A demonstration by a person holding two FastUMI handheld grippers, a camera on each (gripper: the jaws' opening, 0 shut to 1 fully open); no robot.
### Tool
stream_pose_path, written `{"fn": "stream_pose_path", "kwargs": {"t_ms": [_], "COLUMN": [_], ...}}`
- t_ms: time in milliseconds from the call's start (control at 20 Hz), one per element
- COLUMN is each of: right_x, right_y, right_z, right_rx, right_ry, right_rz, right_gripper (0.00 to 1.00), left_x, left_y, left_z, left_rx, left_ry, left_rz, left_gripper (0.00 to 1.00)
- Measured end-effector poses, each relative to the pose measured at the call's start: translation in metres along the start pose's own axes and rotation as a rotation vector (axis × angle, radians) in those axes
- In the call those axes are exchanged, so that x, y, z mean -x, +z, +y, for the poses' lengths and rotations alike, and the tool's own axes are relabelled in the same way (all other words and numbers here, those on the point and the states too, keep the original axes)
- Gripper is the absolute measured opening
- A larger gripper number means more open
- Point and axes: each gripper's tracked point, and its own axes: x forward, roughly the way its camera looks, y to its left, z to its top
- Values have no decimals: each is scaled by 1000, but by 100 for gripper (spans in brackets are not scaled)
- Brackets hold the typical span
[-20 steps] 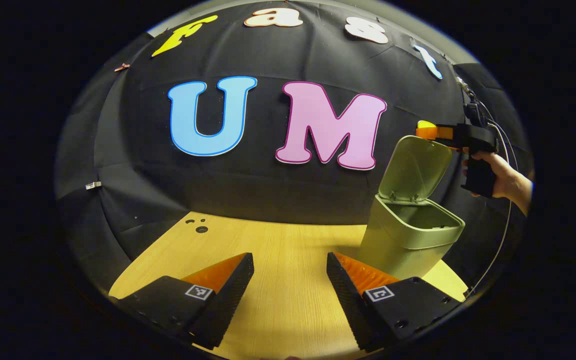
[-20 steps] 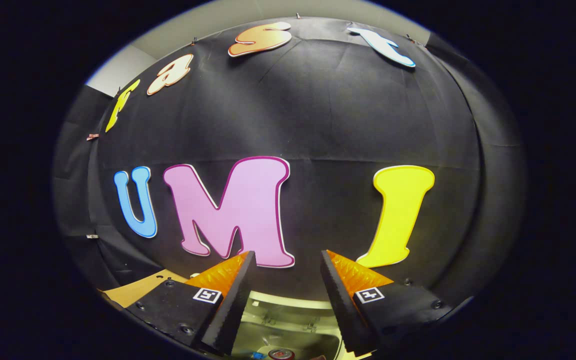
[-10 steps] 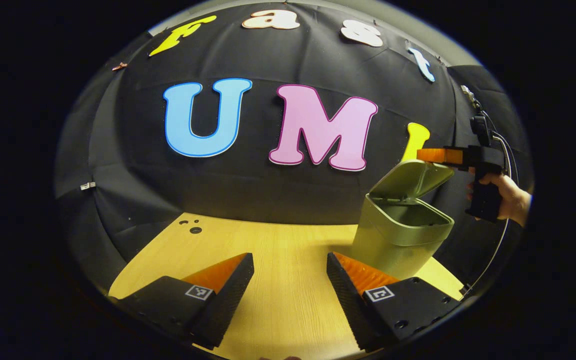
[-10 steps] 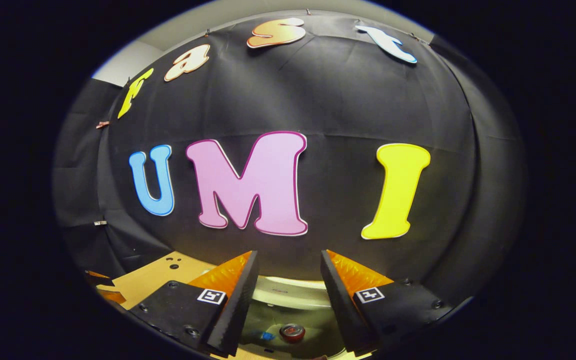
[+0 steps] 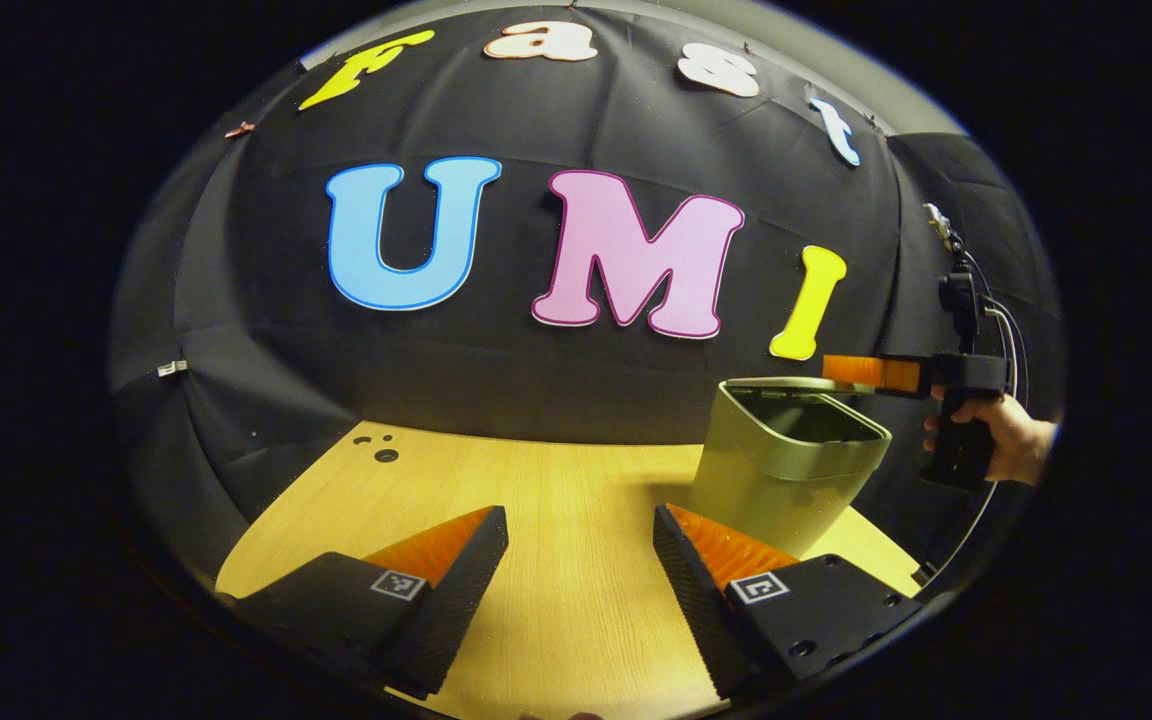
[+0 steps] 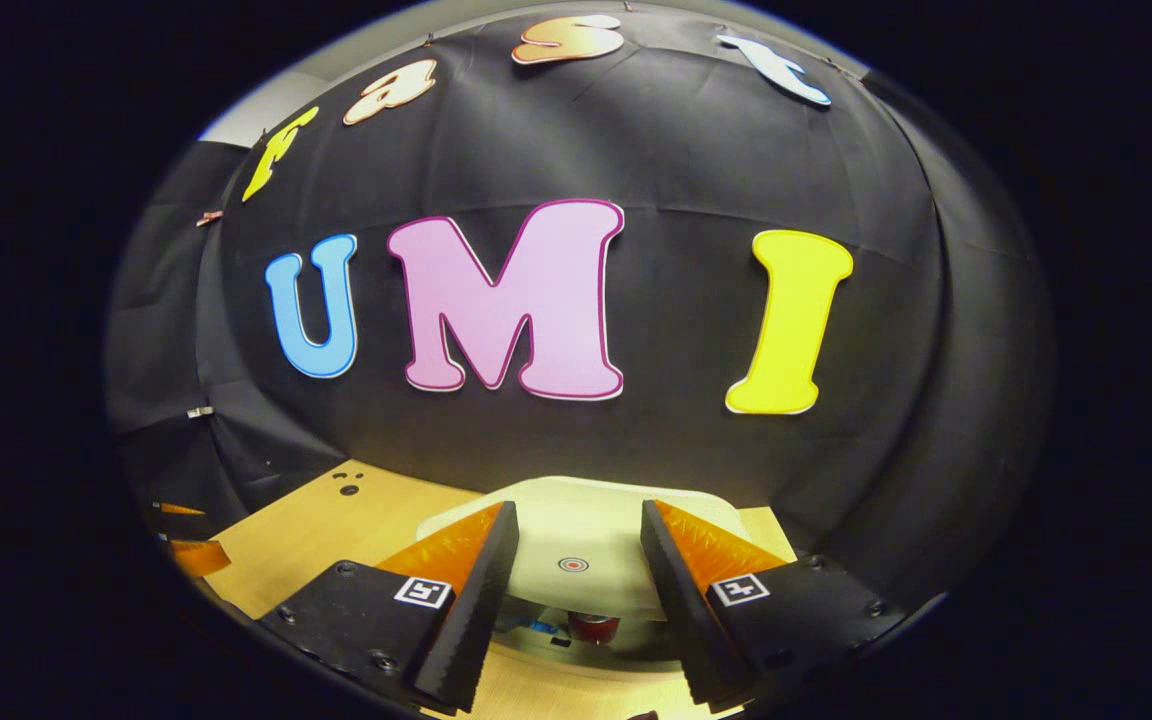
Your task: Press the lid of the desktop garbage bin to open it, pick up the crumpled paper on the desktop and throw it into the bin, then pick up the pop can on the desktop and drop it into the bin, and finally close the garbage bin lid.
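- The bin [image 5: 786, 470] stands upright on the table [image 5: 556, 520], to the right.
- Its lid [image 6: 586, 545] lies almost flat, a thin gap left at the front.
- The can [image 6: 591, 628] shows inside, through that gap.
- The right gripper [image 6: 576, 560], fingers apart, rests over the lid.
- The left gripper [image 5: 581, 570] hangs over the table, fingers apart, empty.

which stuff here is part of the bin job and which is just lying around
Job:
- bin
- lid, nearly shut
- pop can inside the bin
- right hand-held gripper over the lid

Just there:
- wooden table
- left hand-held gripper, open, holding nothing

Matt plastic bin [image 5: 786, 470], smooth wood-grain table [image 5: 556, 520], black cloth wall [image 5: 536, 380]
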Motion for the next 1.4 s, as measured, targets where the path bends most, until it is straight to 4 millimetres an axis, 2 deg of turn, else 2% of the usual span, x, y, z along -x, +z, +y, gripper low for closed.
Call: {"fn": "stream_pose_path", "kwargs": {"t_ms": [300,450,600,950,1050,1150,1300,1400], "right_x": [6,7,7,6,7,9,12,13], "right_y": [-33,-41,-49,-55,-64,-62,-42,-42], "right_z": [7,7,7,7,10,8,7,6], "right_rx": [7,6,-3,-72,-47,-19,-82,-96], "right_ry": [-9,-16,-20,-26,-5,-8,-3,-9], "right_rz": [39,38,53,10,34,-6,-55,-40], "right_gripper": [79,83,83,84,85,86,86,84], "left_x": [6,15,17,22,23,25,27,29], "left_y": [-1,7,6,4,5,4,6,7], "left_z": [-2,-3,-3,-3,-3,-4,-4,-4], "left_rx": [-16,-15,-14,-12,-13,-16,-19,-25], "left_ry": [-15,-18,-21,-26,-29,-33,-42,-50], "left_rz": [-3,-3,-3,-5,-7,-6,-13,-16], "left_gripper": [95,94,94,94,95,94,95,94]}}
